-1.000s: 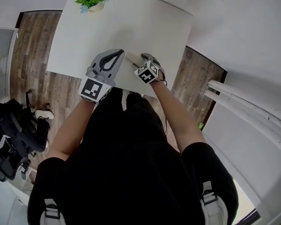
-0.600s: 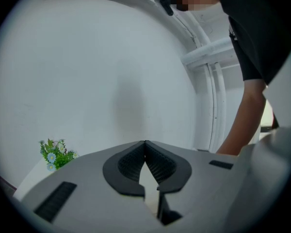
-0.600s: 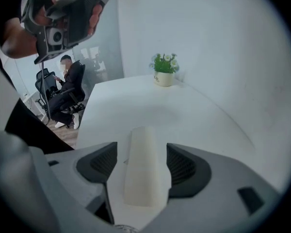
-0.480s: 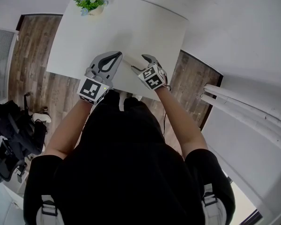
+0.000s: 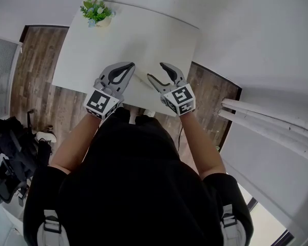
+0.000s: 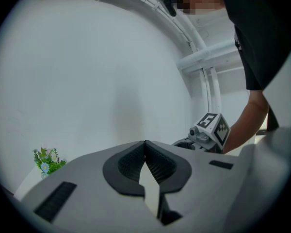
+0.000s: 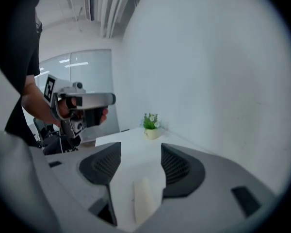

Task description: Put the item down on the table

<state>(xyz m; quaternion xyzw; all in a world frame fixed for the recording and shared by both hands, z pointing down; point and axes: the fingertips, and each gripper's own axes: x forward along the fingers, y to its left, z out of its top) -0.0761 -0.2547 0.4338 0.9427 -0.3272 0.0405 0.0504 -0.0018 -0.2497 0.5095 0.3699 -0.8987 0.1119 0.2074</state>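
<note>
Right claw (image 5: 155, 70) has let go: jaws wide though closing a bit, pads clear of the pale oblong item (image 7: 144, 200) lying between them near the white surface's (image 5: 143, 29) near edge (basically done). Left claw (image 5: 129, 65) is clenched on nothing. Best to back off straight, no nudging.

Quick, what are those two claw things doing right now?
Left gripper: closed, empty.
Right gripper: open, now closing; white item lies loose between its jaws.

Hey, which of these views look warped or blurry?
Head view: sharp and evenly lit, but the fisheye bows the edges of the table. Left gripper view: dark round vignette, plant soft. Right gripper view: same vignette; the white item blurs into the white table.
</note>
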